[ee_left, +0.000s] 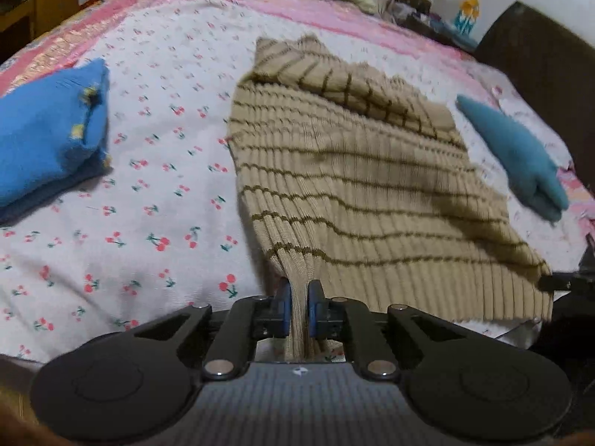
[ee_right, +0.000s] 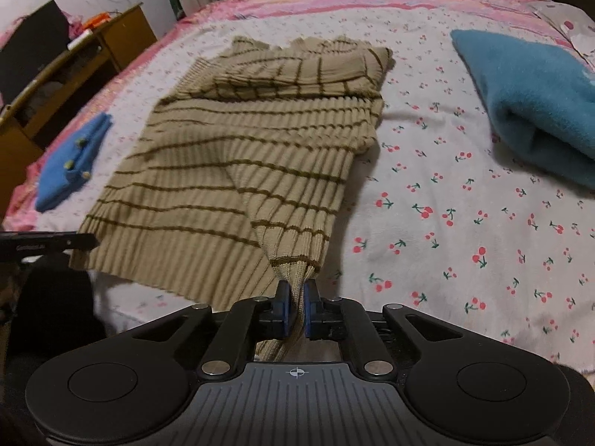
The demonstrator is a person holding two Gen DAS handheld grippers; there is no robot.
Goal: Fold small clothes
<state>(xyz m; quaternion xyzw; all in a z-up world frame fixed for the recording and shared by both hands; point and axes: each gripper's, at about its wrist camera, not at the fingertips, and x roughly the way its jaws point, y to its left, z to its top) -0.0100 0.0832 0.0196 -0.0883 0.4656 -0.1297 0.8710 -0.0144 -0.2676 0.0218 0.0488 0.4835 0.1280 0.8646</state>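
Bed: we work on a cherry-print sheet (ee_left: 148, 171).
Left view: our left gripper (ee_left: 296, 297) is clamped on the sweater (ee_left: 357, 186) hem at 6 o'clock; blue bundle (ee_left: 48, 137) at 9, teal one (ee_left: 520, 160) at 3.
Right view: our right gripper (ee_right: 295, 297) pinches the other hem corner at 6 o'clock, sweater body at 11.
Pose: both held low, pointing up the bed.
Technique: we should lift both corners level and carry the hem evenly toward the collar.
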